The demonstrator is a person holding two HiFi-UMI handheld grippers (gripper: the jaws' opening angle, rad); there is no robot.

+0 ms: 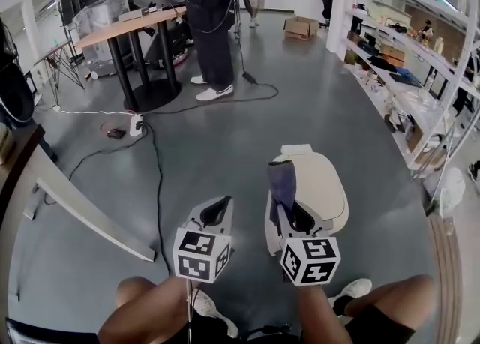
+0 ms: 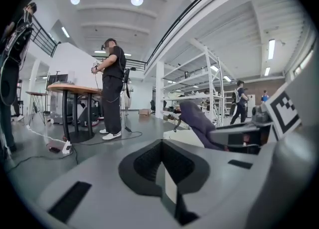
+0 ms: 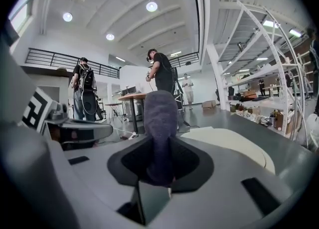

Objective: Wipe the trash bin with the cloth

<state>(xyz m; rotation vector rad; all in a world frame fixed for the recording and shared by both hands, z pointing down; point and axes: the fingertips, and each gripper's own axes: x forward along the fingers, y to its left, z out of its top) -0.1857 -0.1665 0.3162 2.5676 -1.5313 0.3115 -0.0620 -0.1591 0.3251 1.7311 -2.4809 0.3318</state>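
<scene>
A cream trash bin (image 1: 324,185) with a closed lid stands on the grey floor just right of centre in the head view. My right gripper (image 1: 289,212) hangs over the bin's left edge, shut on a dark purple cloth (image 1: 282,179) that sticks up out of its jaws. In the right gripper view the cloth (image 3: 159,123) rises between the jaws of the gripper (image 3: 159,169), with the bin lid (image 3: 227,140) beyond it. My left gripper (image 1: 218,207) is held left of the bin, shut and holding nothing. Its own view shows the left gripper (image 2: 162,165), the cloth (image 2: 197,119) and the bin (image 2: 175,135) to the right.
A person (image 1: 210,28) stands at a round table (image 1: 131,24) at the back. Cables (image 1: 157,177) and a power strip (image 1: 136,125) lie on the floor. White shelves (image 1: 405,73) line the right side. A long white board (image 1: 82,211) lies at the left. A cardboard box (image 1: 300,28) sits far back.
</scene>
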